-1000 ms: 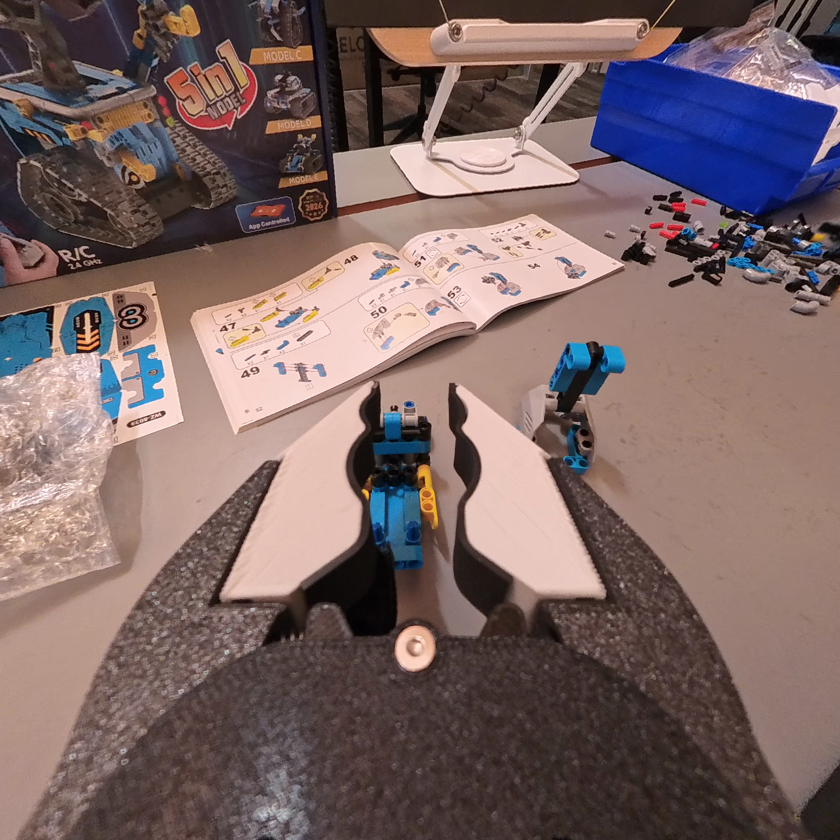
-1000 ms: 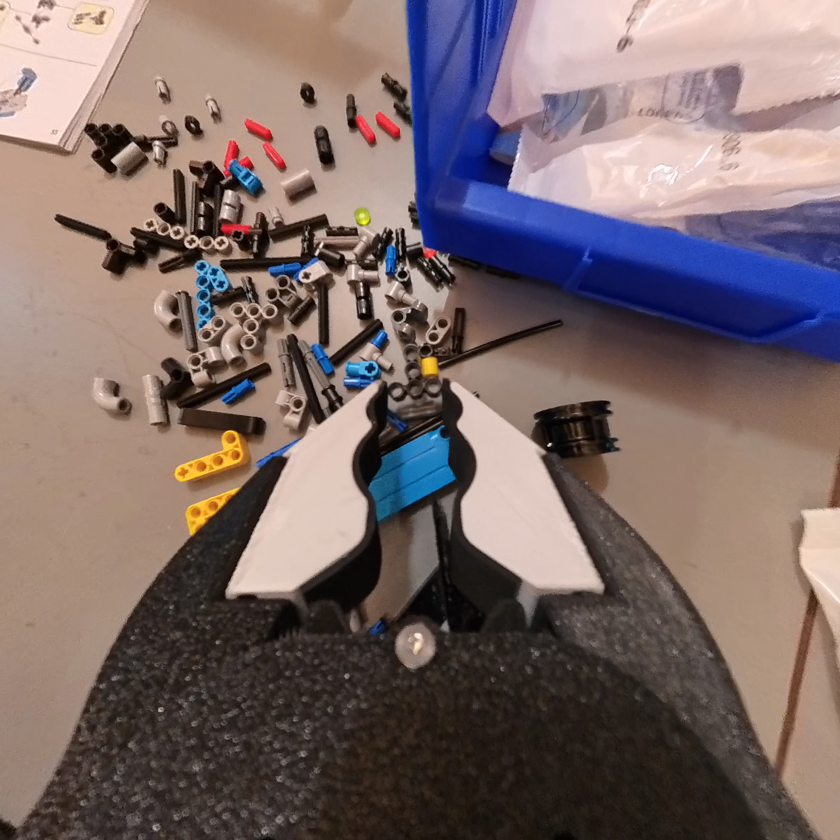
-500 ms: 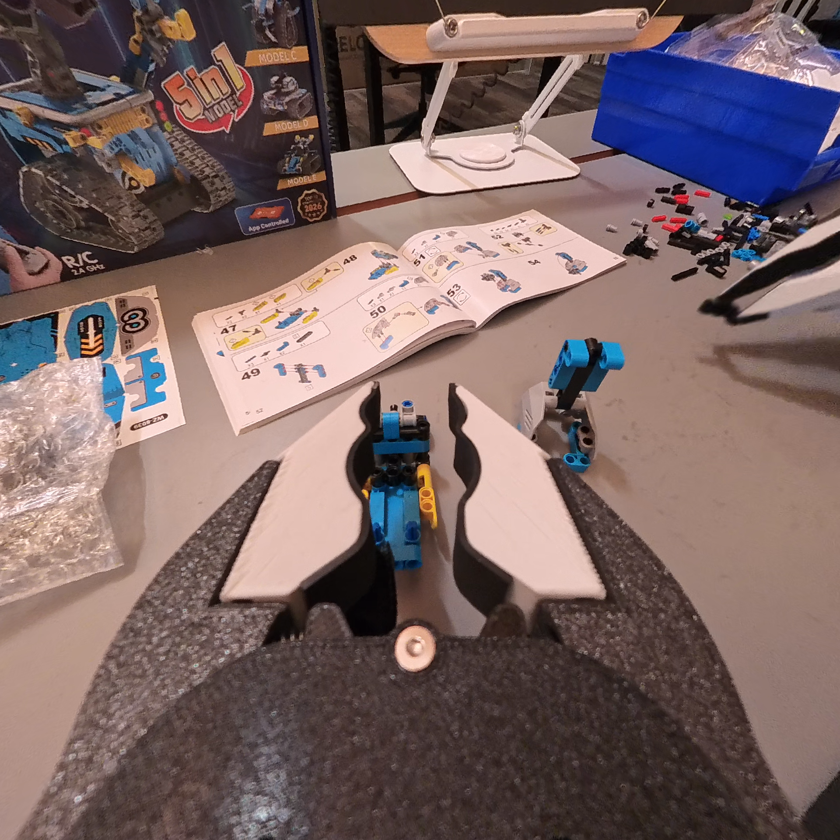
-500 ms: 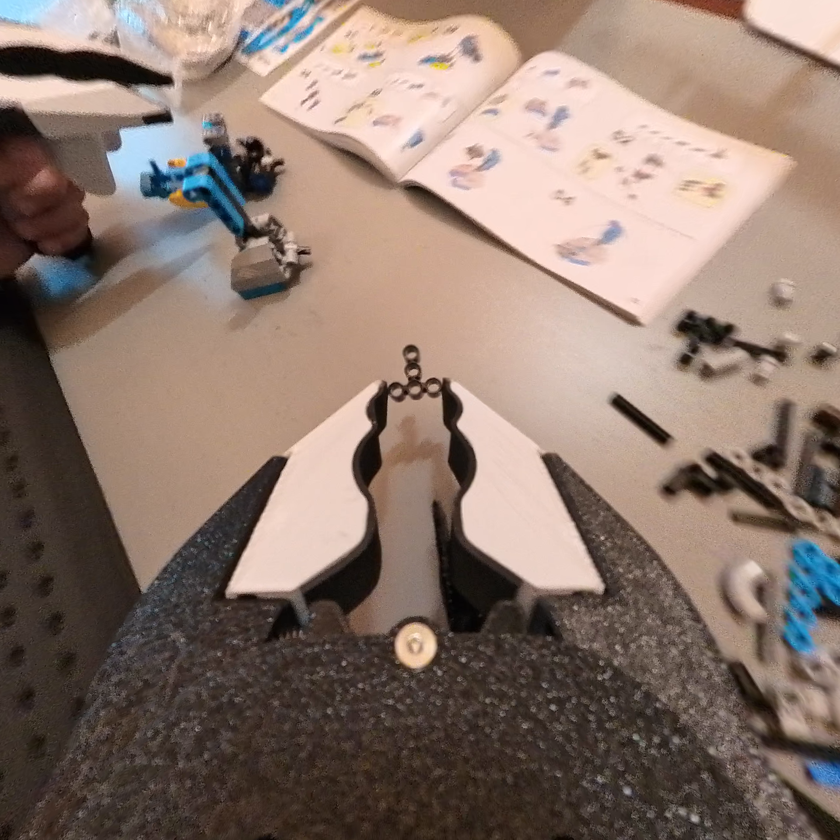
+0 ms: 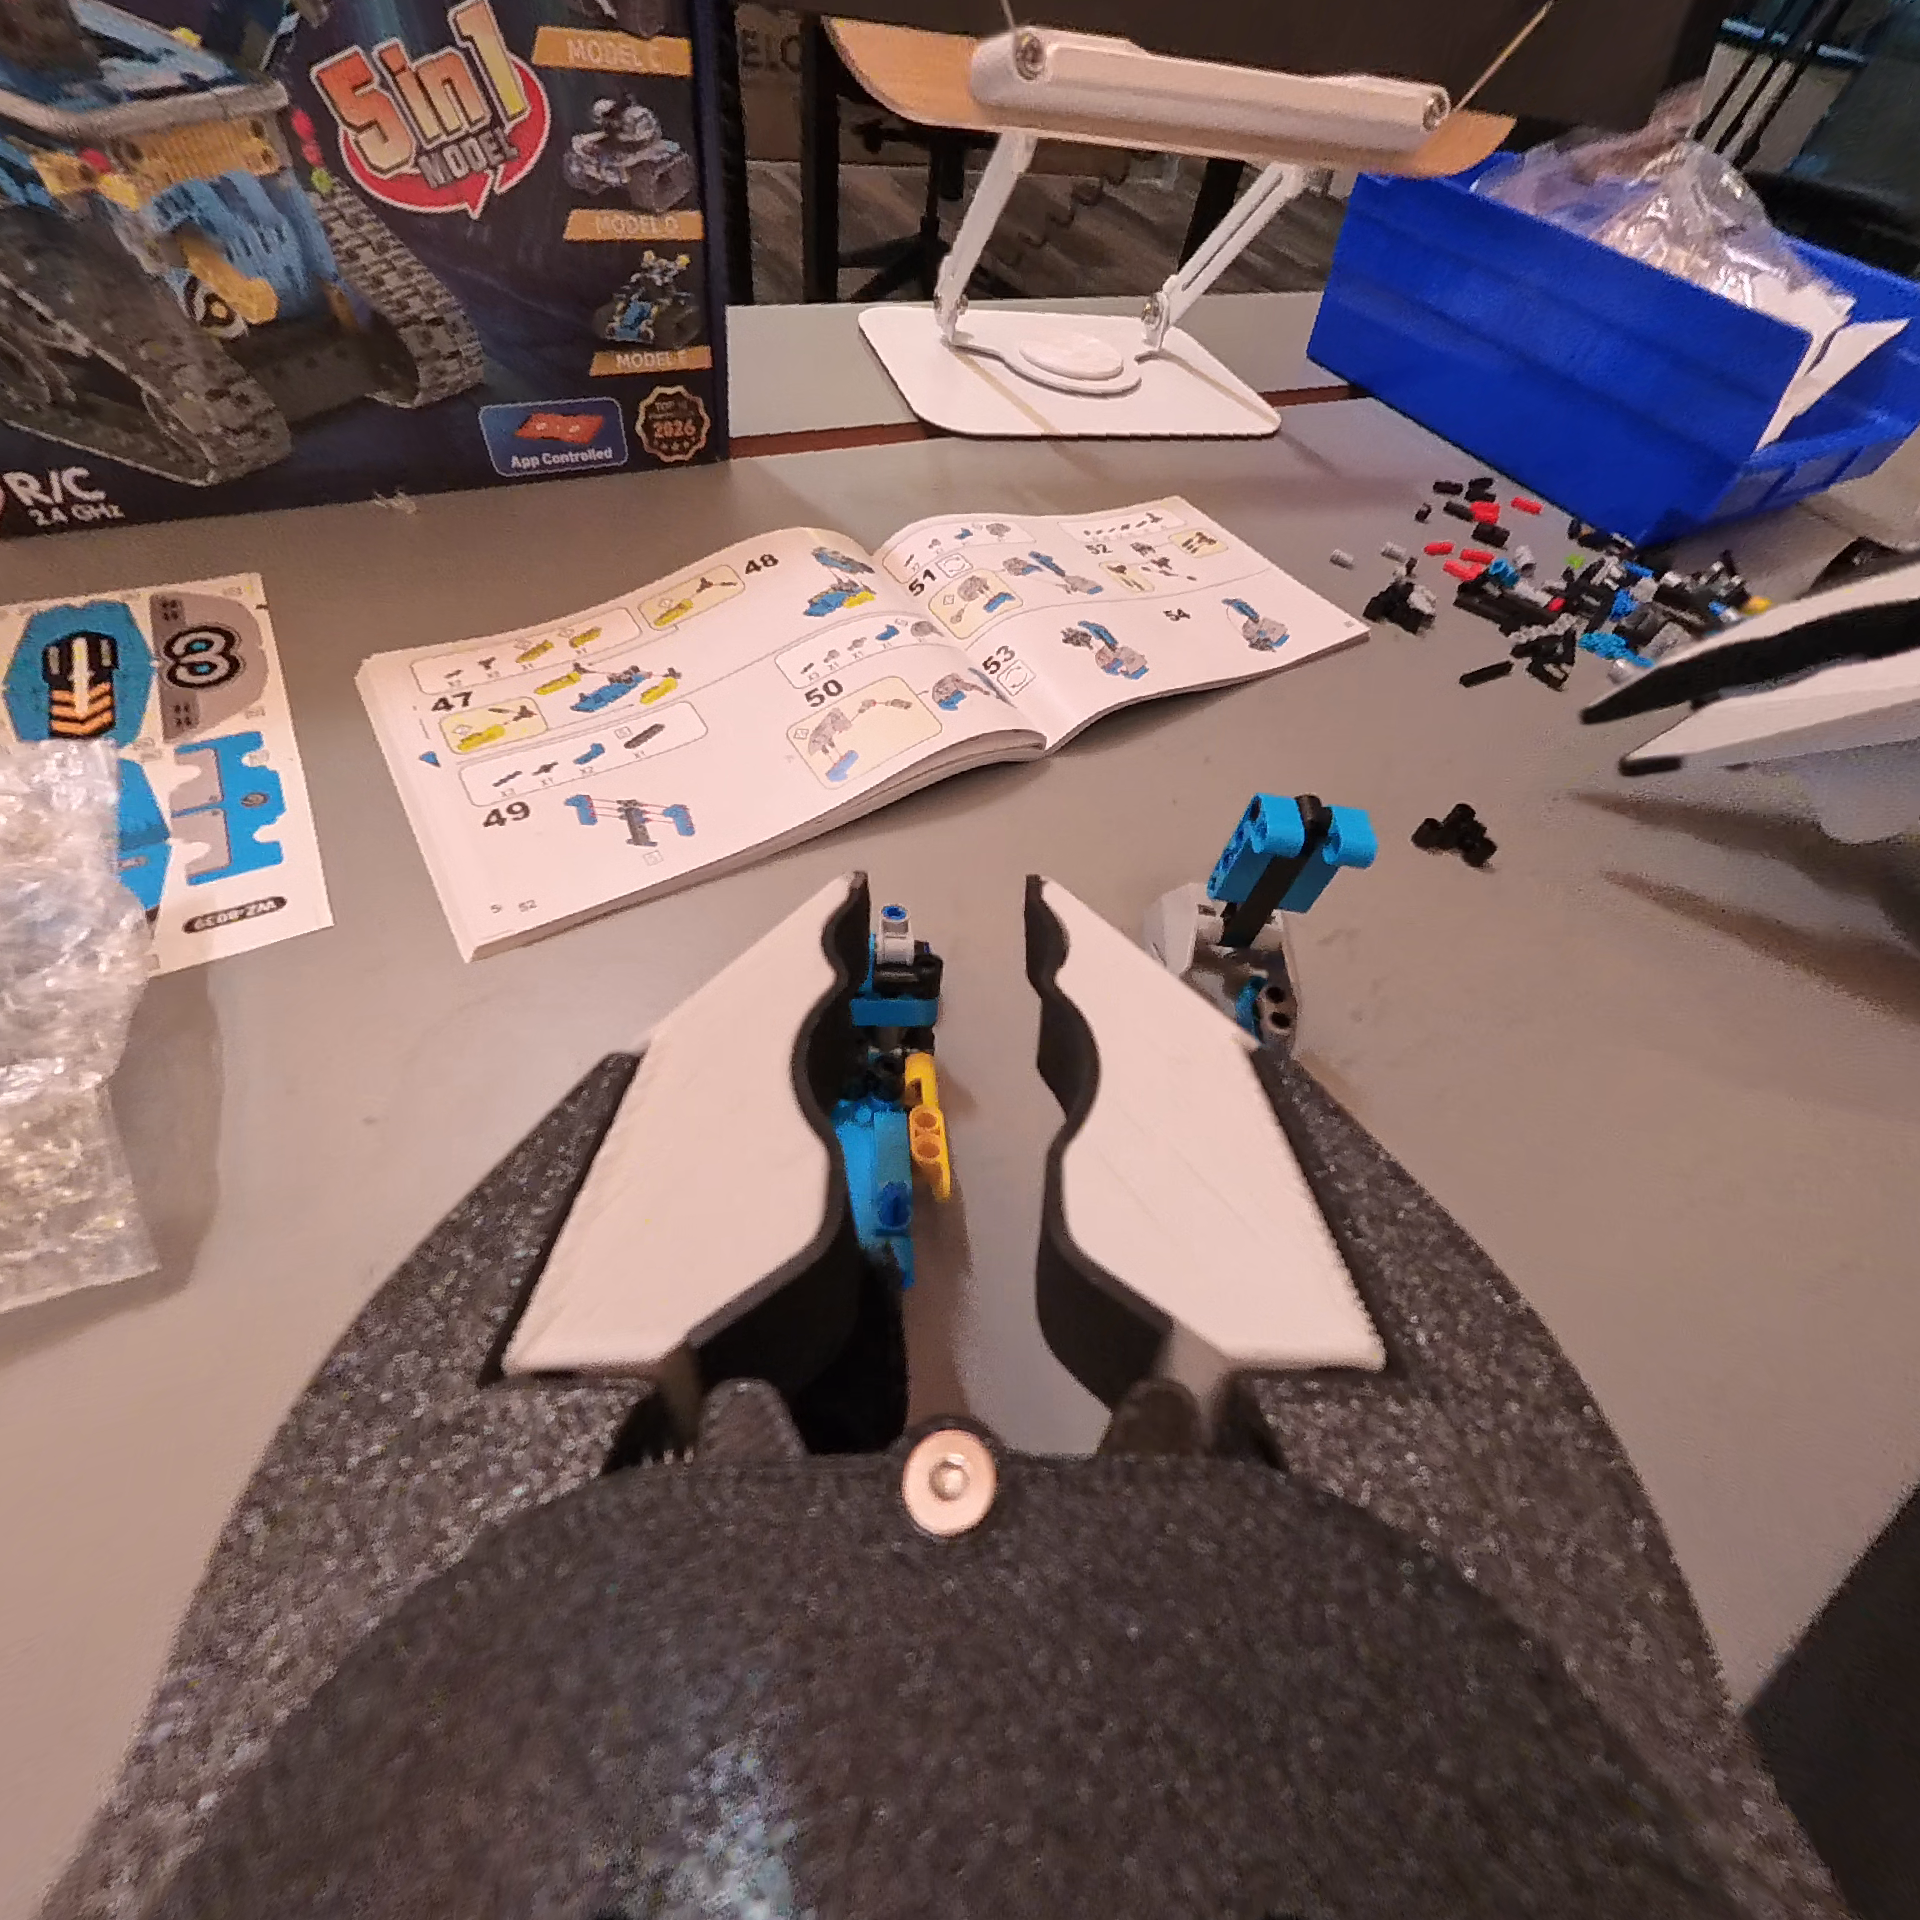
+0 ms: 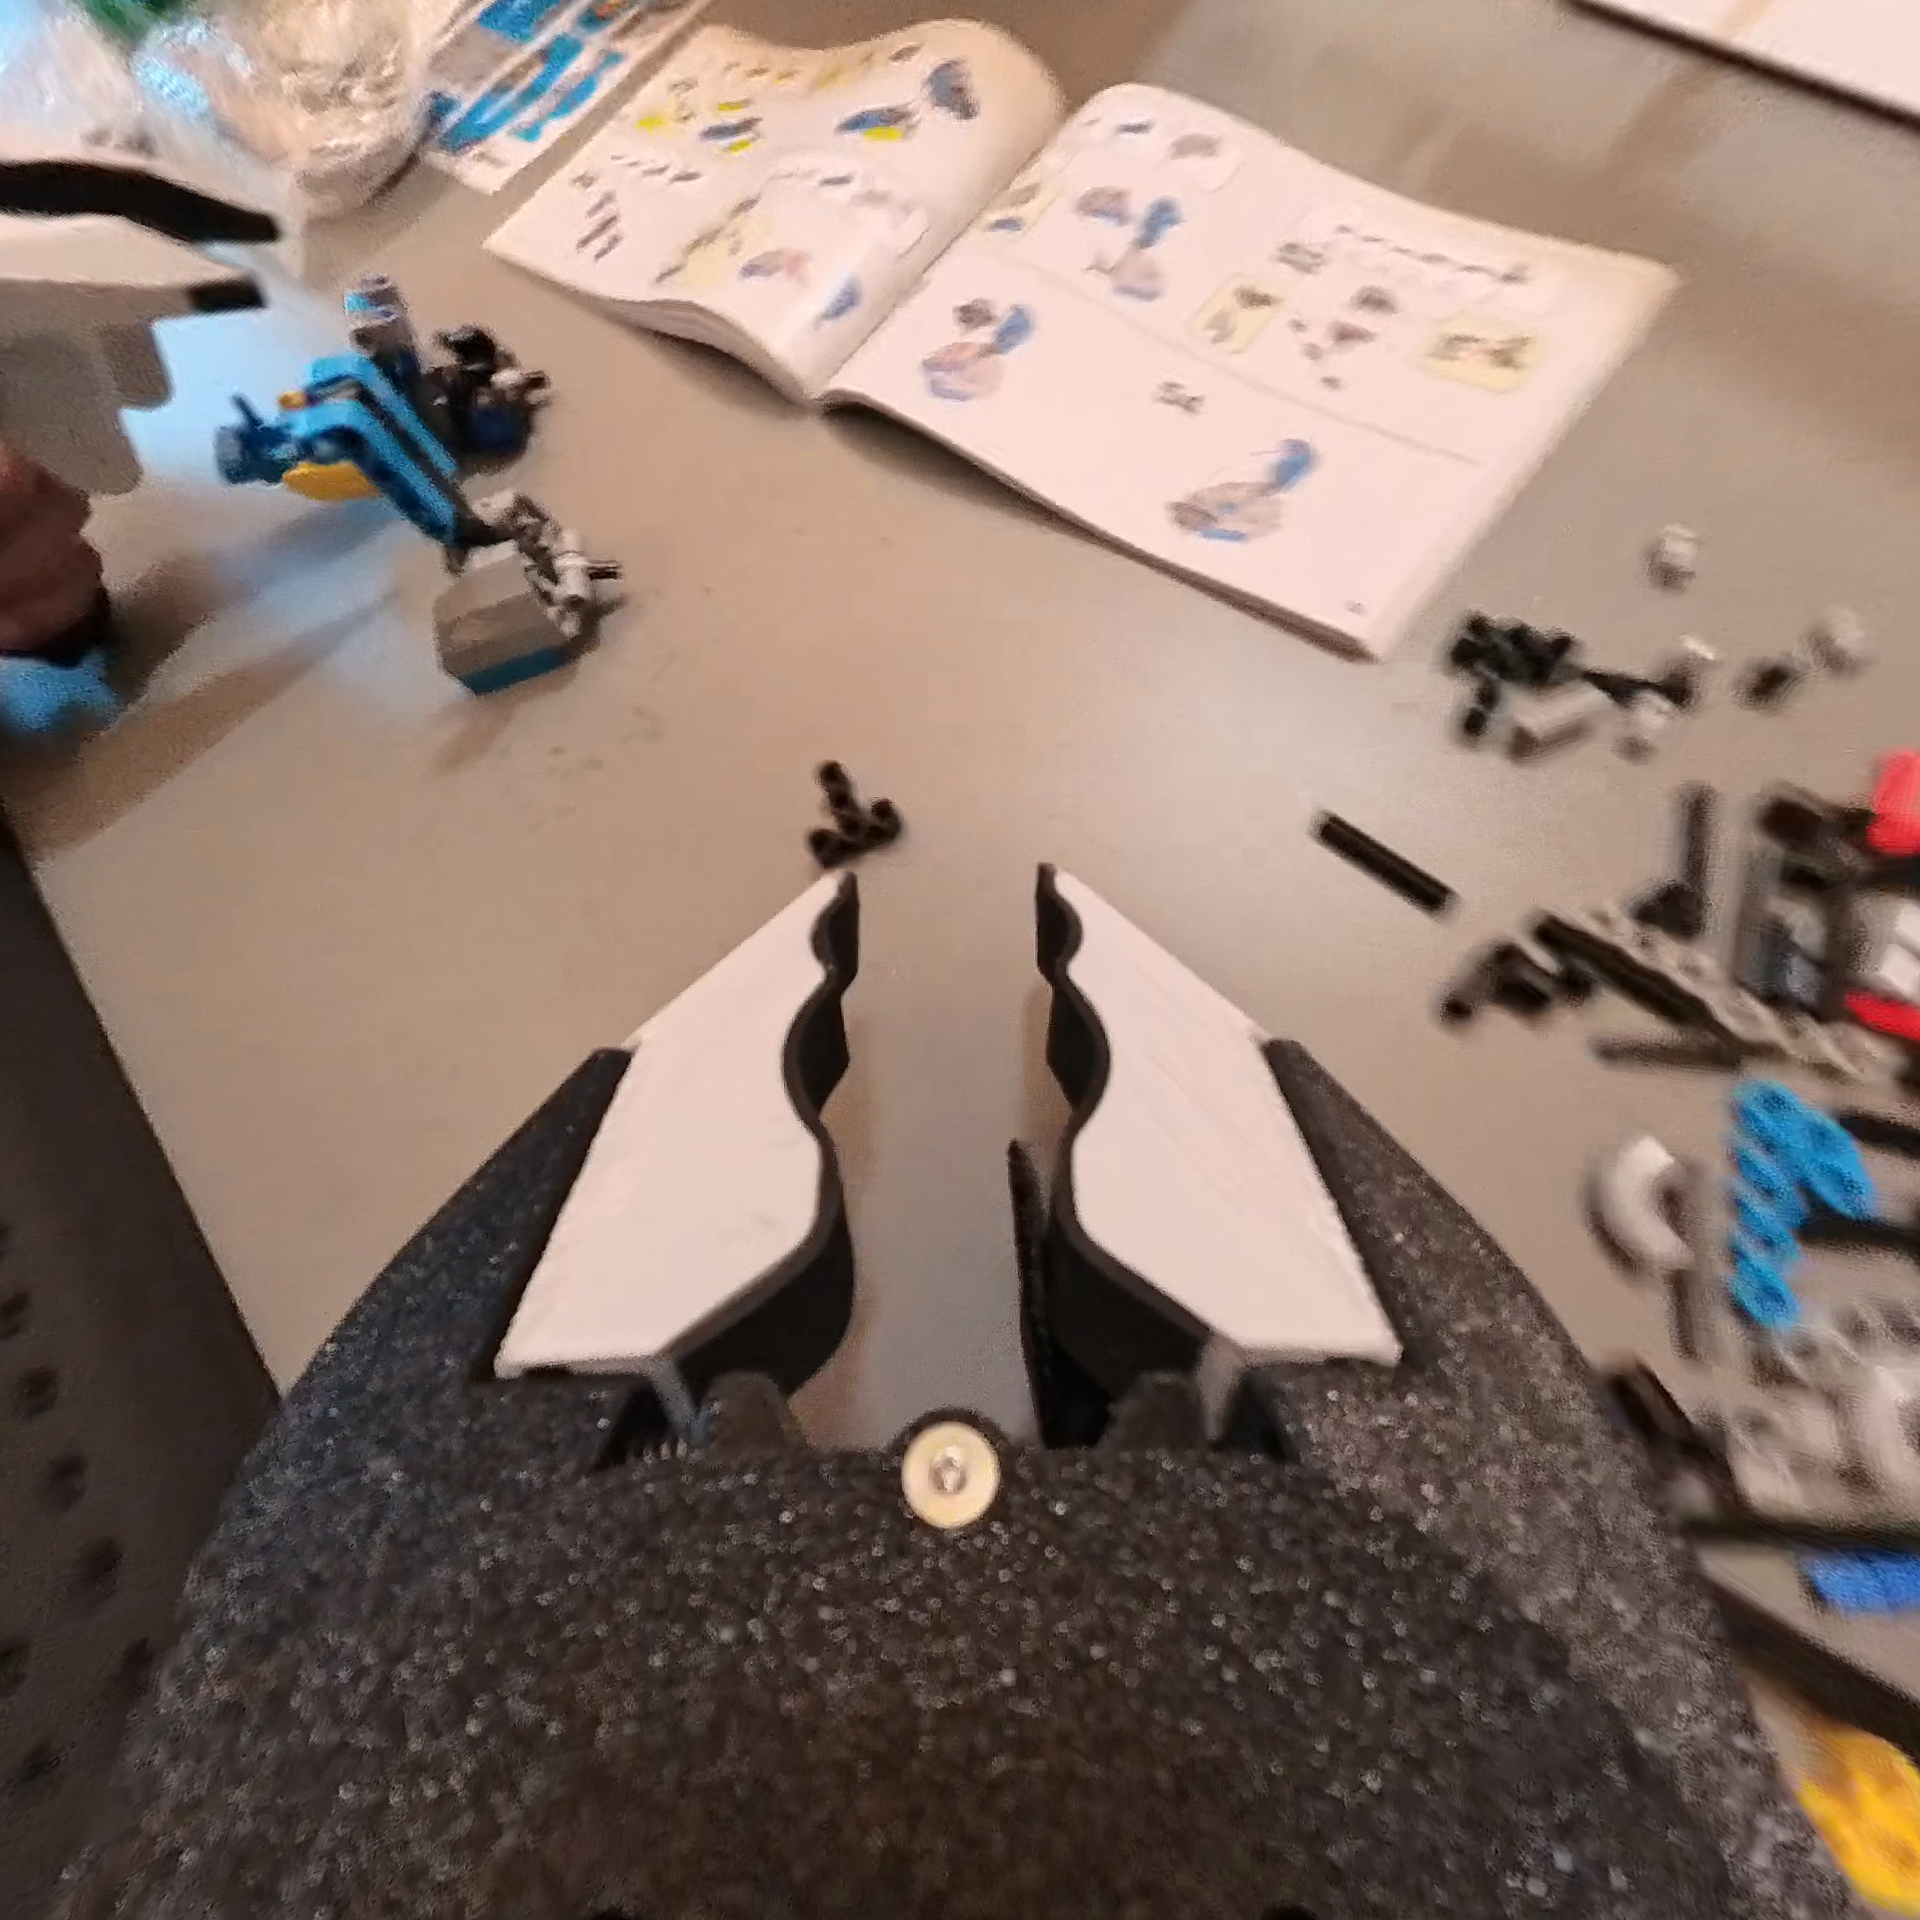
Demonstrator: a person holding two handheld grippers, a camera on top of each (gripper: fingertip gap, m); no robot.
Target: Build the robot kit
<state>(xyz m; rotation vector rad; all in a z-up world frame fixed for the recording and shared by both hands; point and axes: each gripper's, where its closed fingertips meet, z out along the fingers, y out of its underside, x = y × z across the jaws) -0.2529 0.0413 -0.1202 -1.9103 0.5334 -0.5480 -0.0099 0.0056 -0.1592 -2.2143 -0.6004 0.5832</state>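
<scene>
Black connector (image 6: 854, 817) — just beyond parted jaws

Premises appear to be an office or lab workroom. Evidence: a plain grey table (image 5: 1558, 1195), a blue parts bin (image 5: 1579, 343), a white adjustable stand (image 5: 1070, 384), a toy kit box (image 5: 343, 239), and a chair base on hard flooring beyond the table.

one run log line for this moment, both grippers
left gripper: open, around blue brick model | right gripper: open, empty | small black piece: on table, just beyond right fingertips
</scene>
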